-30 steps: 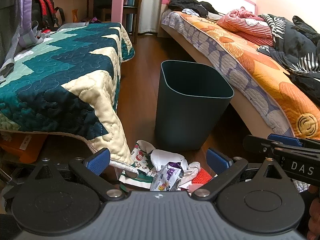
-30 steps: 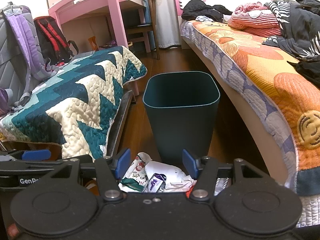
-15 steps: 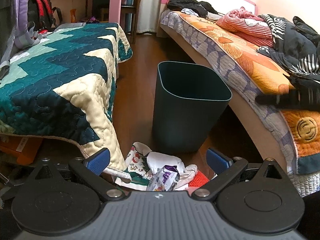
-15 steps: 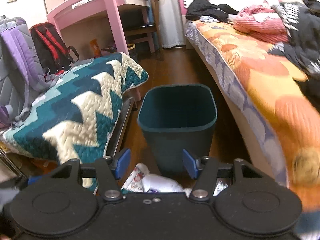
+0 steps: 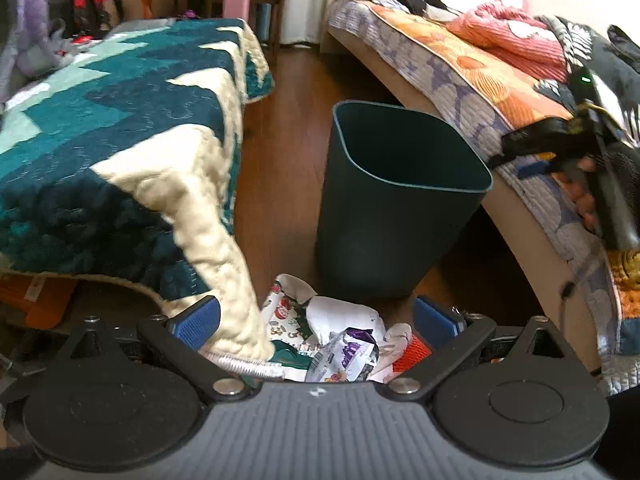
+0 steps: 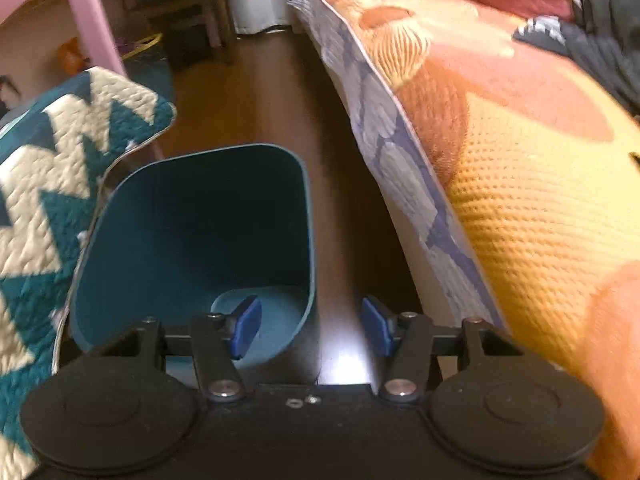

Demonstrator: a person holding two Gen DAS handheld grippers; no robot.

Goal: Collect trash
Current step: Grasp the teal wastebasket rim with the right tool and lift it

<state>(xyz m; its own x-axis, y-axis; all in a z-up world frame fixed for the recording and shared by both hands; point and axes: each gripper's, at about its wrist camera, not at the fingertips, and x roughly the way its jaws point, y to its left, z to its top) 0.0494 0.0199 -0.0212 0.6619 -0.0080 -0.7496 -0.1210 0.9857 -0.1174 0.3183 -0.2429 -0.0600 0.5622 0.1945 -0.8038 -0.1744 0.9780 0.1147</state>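
A pile of crumpled trash (image 5: 340, 340), white paper, printed wrappers and a red scrap, lies on the wooden floor in front of a dark teal bin (image 5: 396, 200). My left gripper (image 5: 316, 320) is open and low, with the pile between its blue pads. My right gripper (image 6: 312, 326) is open and empty, raised over the bin (image 6: 192, 248), its jaws straddling the bin's right wall. It shows in the left wrist view (image 5: 568, 148) up at the right. The bin's inside looks empty.
A teal and cream quilt (image 5: 120, 152) hangs over a low bed on the left, its corner close to my left finger. A bed with an orange flowered cover (image 6: 520, 160) runs along the right. Backpacks (image 5: 80, 0) and a pink desk (image 6: 88, 20) stand at the back.
My right gripper has risen from beside the trash pile and moved forward over the bin's right rim. My left gripper has stayed at the pile, shifting only slightly.
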